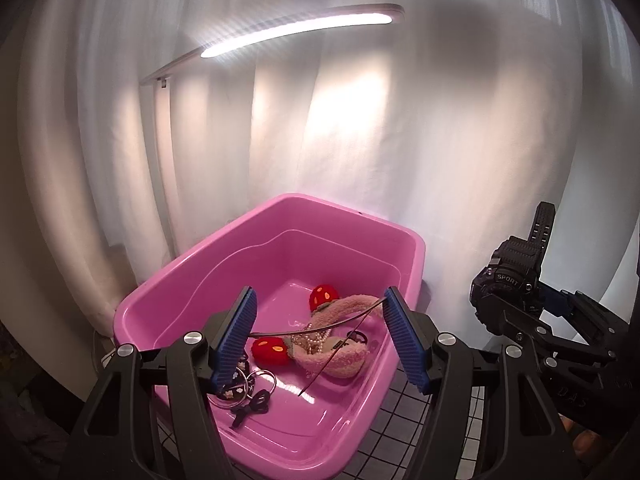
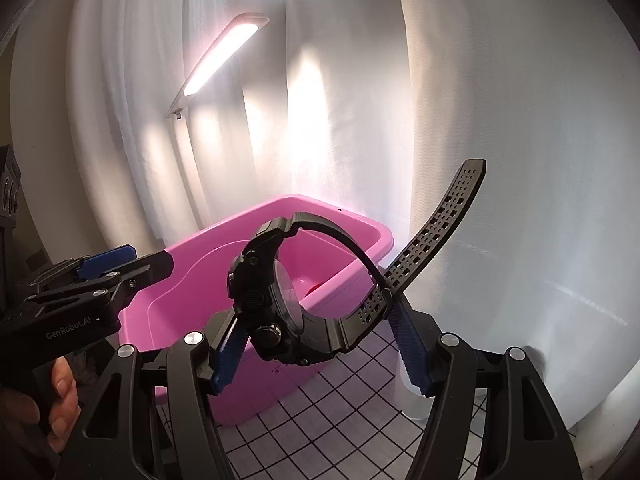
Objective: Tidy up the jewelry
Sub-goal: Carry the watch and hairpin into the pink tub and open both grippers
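The right claw (image 2: 320, 344) is being kept partly spread, its blue pads clamped on a black sport watch (image 2: 280, 300): one pad is pressing the watch case, the other the perforated strap by the buckle. The strap's free end is sticking up and to the right. The watch is being held in the air, in front of and above the near rim of a pink tub (image 2: 168, 312).

The left claw (image 1: 320, 338) is being held spread about as wide, with a thin dark headband (image 1: 320, 326) spanning pad to pad, its ends touching both pads. A second thin dark strand is hanging from the right pad down toward the tub (image 1: 280, 216). Whether the band is being squeezed firmly cannot be told.

In the tub are lying a fluffy pink earmuff with red pads (image 1: 344, 336), a pearl necklace (image 1: 316, 338), metal rings (image 1: 244, 390) and a small black bow (image 1: 250, 406). A checked cloth (image 2: 320, 420) is covering the table, with a lit lamp bar (image 1: 296, 34) and white curtain (image 1: 400, 140) behind.
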A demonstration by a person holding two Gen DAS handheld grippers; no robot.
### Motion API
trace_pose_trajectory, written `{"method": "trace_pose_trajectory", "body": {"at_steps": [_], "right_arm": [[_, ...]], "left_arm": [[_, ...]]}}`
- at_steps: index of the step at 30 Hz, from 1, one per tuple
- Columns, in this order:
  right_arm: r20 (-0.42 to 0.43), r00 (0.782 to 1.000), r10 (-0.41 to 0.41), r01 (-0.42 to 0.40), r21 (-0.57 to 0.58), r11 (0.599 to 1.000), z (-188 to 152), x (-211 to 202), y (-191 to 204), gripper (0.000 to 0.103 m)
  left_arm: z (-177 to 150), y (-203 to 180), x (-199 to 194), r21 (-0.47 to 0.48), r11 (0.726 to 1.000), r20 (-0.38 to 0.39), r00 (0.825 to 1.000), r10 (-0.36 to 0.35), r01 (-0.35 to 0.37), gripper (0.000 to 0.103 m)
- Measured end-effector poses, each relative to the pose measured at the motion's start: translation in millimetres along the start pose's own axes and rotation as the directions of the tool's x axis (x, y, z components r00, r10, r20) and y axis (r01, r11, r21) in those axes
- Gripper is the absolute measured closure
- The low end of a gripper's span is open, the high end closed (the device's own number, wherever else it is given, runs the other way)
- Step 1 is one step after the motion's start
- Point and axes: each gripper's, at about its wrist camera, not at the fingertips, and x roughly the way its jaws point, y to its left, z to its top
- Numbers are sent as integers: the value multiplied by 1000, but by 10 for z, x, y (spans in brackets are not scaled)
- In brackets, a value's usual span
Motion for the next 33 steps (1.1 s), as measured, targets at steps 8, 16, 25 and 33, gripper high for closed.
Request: {"method": "trace_pose_trajectory", "body": {"at_steps": [8,16,25,33], "right_arm": [[-60,997,43,-45,-25,999,185,537,346,39],[-180,981,72,-81,-45,996,311,1057,519,39],[-353,934,54,-82,-67,994,351,1677,675,39],[-444,896,-22,-26,-100,995,265,1991,673,39]], "left_arm": [[101,515,269,-38,998,-31,998,54,-55,40],[95,918,631,-78,992,-131,987,94,-104,40],[23,1046,934,-74,988,-254,960,116,-139,39],[-30,1021,1108,-48,987,-314,941,129,-151,39]]}}
